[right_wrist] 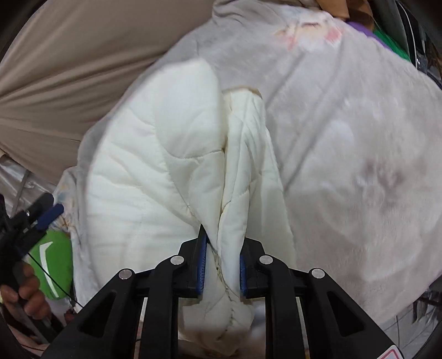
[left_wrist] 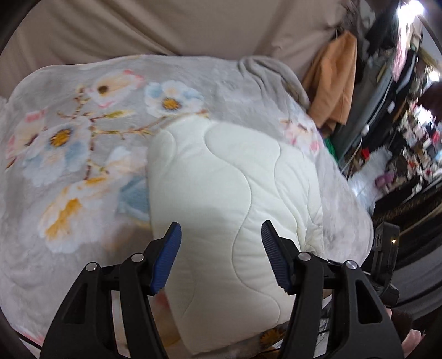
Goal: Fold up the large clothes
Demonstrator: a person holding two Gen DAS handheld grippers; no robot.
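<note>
A white quilted garment (left_wrist: pixel 226 193) lies folded on a grey floral blanket (left_wrist: pixel 69 143). In the right wrist view the garment (right_wrist: pixel 154 171) is bunched into thick folds. My left gripper (left_wrist: pixel 221 234) is open, its blue pads (left_wrist: pixel 168 256) hovering just above the near part of the garment, holding nothing. My right gripper (right_wrist: pixel 222 262) is shut on a thick fold of the white garment at its near edge. The left gripper also shows in the right wrist view (right_wrist: pixel 47 215), at the far left beside the garment.
The blanket (right_wrist: pixel 359 138) covers a bed with a beige sheet (left_wrist: pixel 165 24) behind. An orange cloth (left_wrist: pixel 334 82) hangs at the right, by cluttered shelves (left_wrist: pixel 414 138). A green item (right_wrist: pixel 54 265) sits by the holding hand (right_wrist: pixel 25 292).
</note>
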